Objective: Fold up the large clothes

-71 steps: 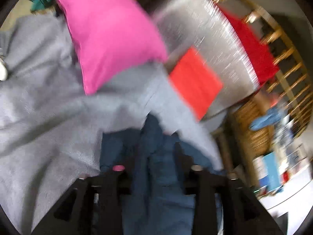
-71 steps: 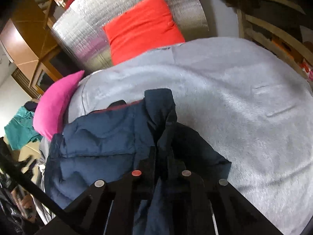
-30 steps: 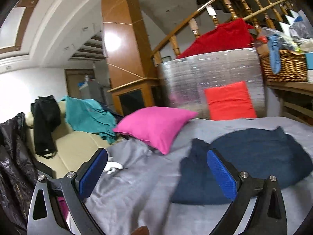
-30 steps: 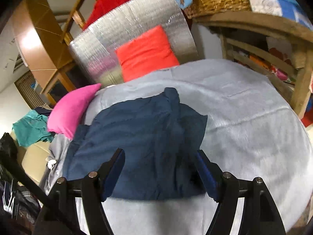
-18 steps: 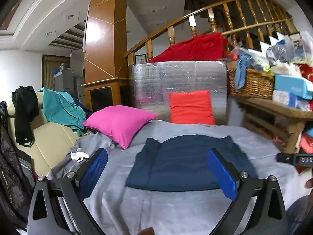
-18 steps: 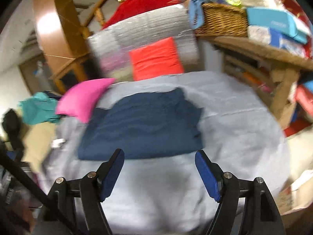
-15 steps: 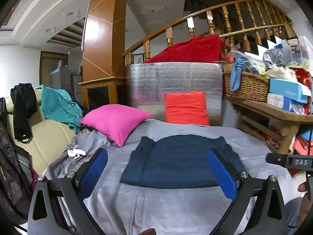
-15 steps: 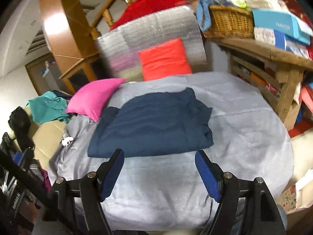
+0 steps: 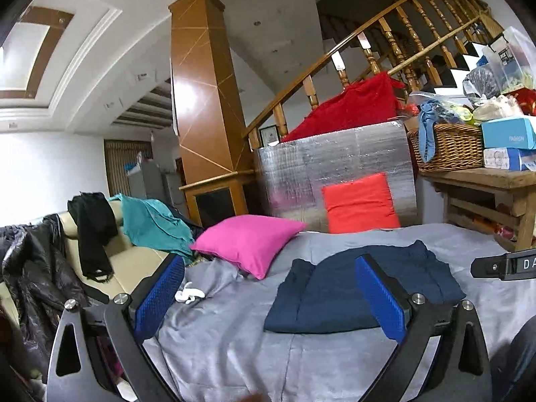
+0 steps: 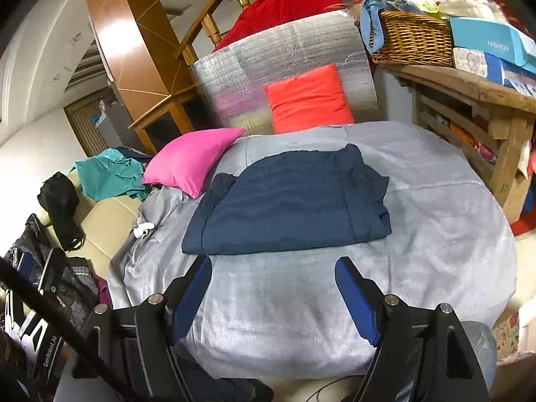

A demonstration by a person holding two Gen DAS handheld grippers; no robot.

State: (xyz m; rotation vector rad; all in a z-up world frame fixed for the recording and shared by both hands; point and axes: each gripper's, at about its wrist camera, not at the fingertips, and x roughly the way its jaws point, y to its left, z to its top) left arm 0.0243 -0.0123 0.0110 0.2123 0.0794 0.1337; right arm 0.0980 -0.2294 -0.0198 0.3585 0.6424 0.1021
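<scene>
A: Your left gripper [image 9: 268, 296] is spread wide with nothing between its blue pads, and so is your right gripper [image 10: 273, 296]. Both hang in the air, short of the navy garment [image 10: 291, 202].

B: And the garment lies folded into a flat rectangle on the grey blanket [image 10: 435, 234], with nothing touching it. Your landmark is the pink pillow [image 10: 191, 162]: the garment sits just to its right, its near-left corner close to the pillow's edge.

A: Behind the pillow and to the right, an orange cushion [image 10: 308, 98] leans on a silver foil panel [image 10: 284, 57], a red cloth [image 10: 288, 0] draped over the top. Wooden stair rail [image 9: 368, 43] above that.

B: Left of the pillow you've got a teal cloth [image 10: 110, 174] and a black garment [image 9: 92, 231] thrown over a cream sofa [image 9: 130, 261]. Small white thing [image 10: 142, 229] on the blanket below the pillow; too small to name.

A: Far right, a wicker basket [image 10: 412, 38] and boxes on a wooden desk [image 10: 469, 87], cut off by the frame edge. What's under the blanket stays hidden.
</scene>
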